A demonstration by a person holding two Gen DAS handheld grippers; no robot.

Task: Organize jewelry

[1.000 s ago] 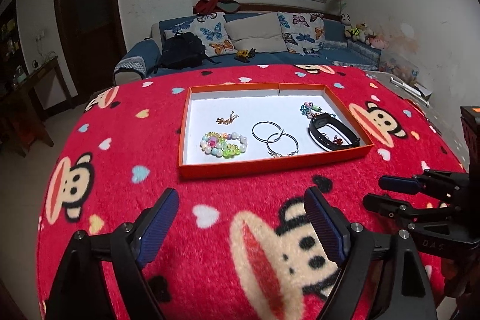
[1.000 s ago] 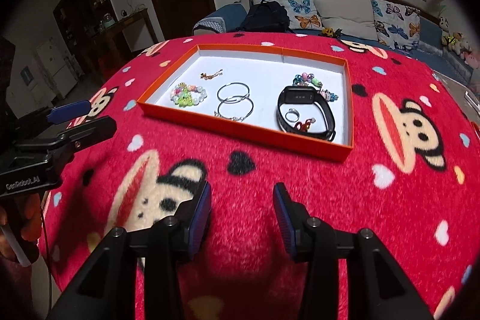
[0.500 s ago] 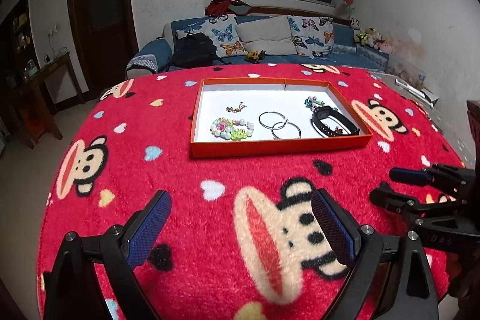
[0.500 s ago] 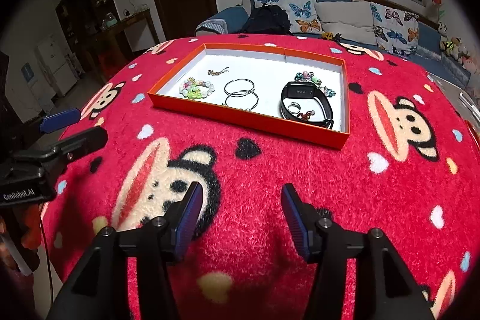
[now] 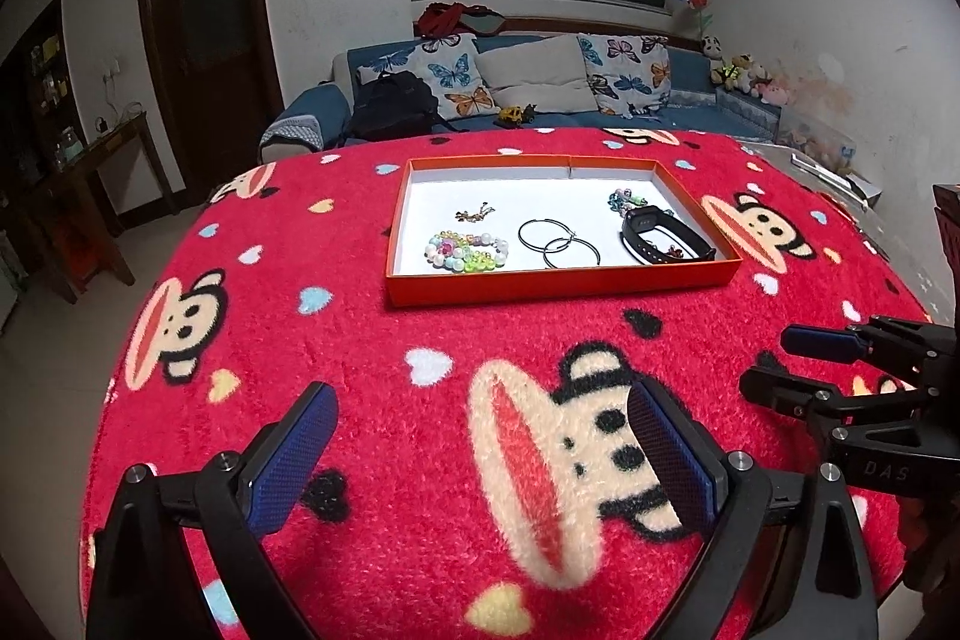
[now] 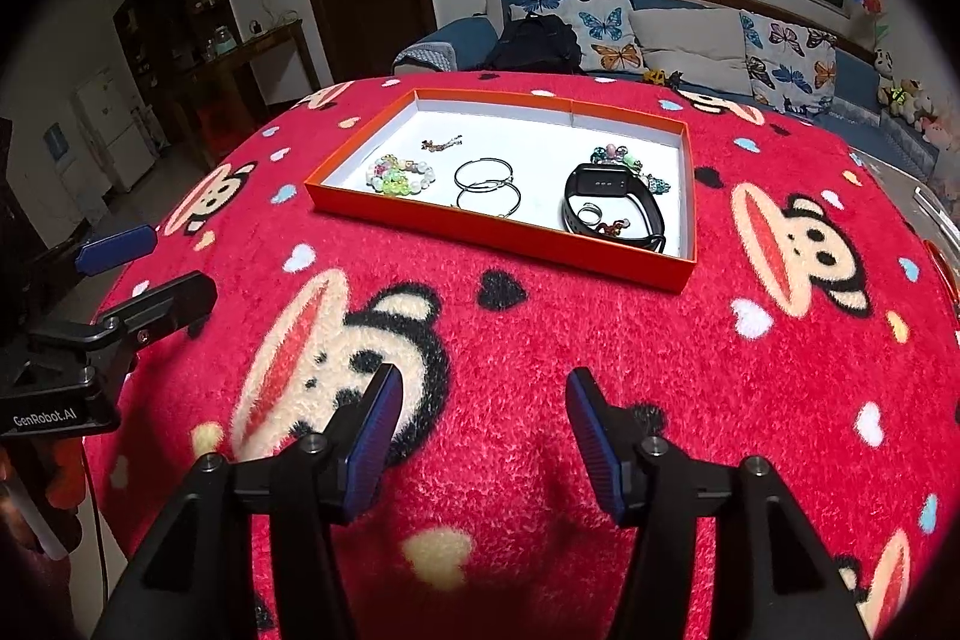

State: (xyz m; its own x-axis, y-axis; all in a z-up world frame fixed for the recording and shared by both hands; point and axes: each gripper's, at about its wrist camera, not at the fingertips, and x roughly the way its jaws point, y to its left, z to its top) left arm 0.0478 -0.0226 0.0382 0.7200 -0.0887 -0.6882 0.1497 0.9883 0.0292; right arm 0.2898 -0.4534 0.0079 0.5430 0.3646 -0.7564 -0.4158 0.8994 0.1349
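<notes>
Left wrist view shows the left gripper [image 5: 480,451] spread as wide as it goes, with nothing between its blue pads [image 5: 294,460], only the red monkey-print blanket [image 5: 360,340] covering the tabletop beneath. Off to its right, the right gripper [image 5: 774,361] hangs over the same blanket. From its own camera, the right gripper [image 6: 483,433] stands about half open and empty too.

Ahead of both grippers, well apart from the fingertips, sits the orange tray [image 6: 498,235] with a white floor. Nearest the left gripper's side lies the beaded bracelet [image 5: 468,250], with a small gold piece [image 5: 475,215] just behind it. Two hoop earrings [image 6: 487,187] overlap in the middle. On the side nearer the right gripper, a black wristband [image 6: 618,208] curls around a ring [image 6: 587,213] and a small red charm [image 6: 615,225]; a colourful bead strand [image 6: 624,160] lies just behind the band.

No piece has been picked up, so the sorting looks barely begun. The risks I would expect: the thin hoops lie flat and overlapping, so pads may slide over them or lift both together; reaching for the ring could snag the wristband around it; and a low approach could catch the tray's near wall and shove the light tray across the plush blanket.
</notes>
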